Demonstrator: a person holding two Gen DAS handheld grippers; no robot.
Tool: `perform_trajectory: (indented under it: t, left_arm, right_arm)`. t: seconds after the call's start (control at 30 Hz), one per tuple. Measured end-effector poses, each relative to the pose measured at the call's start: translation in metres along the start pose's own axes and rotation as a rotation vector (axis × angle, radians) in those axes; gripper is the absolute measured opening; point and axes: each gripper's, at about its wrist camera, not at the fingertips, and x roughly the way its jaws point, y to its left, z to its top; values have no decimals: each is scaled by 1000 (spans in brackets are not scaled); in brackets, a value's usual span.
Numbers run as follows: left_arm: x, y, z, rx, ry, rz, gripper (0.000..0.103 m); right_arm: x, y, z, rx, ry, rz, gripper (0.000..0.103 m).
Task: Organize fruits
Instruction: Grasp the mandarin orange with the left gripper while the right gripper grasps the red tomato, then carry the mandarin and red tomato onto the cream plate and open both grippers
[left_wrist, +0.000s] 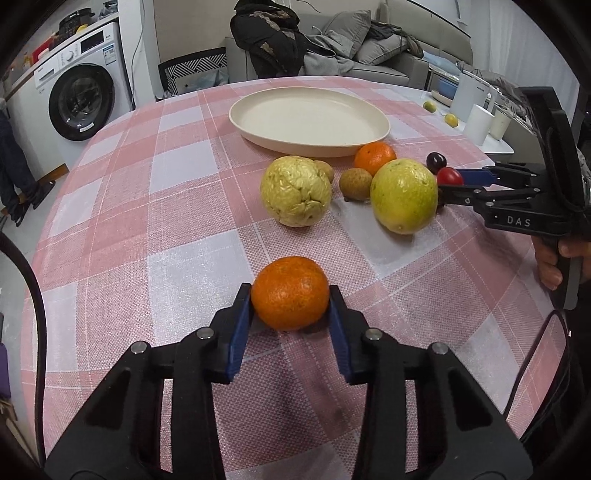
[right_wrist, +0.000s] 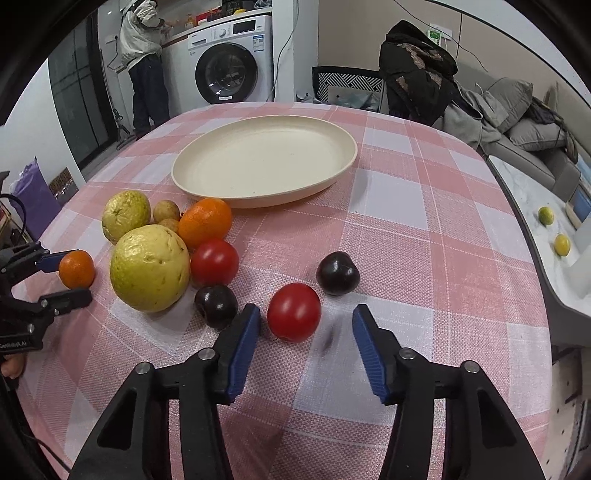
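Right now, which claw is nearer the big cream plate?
Neither clearly. The left claw grips a small orange at the near edge; the right claw straddles a red tomato. Both sit short of the plate.

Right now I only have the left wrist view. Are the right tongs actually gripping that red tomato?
Observer: No. In the right wrist view the right tongs straddle the red tomato, and there is a clear gap at one pad.
Operator: Is any fruit hidden from me behind the big yellow-green one?
Observer: Yes. A second tomato and a dark plum lie close beside the yellow-green fruit, on the side facing the right tongs.
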Motion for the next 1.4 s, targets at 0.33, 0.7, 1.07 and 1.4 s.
perform_trajectory:
  t: [0.33,0.7,1.07,1.4]
  left_arm:
    - [-4,1,2,-21,-27,-34,35]
    - [-9,0,5,-26,-62,-44,35]
    - [-20,4,12,-48,-120,-47,35]
    - [-27,8,31,-54,-177,-41,35]
  right_arm:
    - [1,2,1,-6,-11,31,37]
    - [0,3,1,3,-17,71,32]
    - [-14,2,1,14,-77,105,28]
    - [-32,8,18,8,-177,124,28]
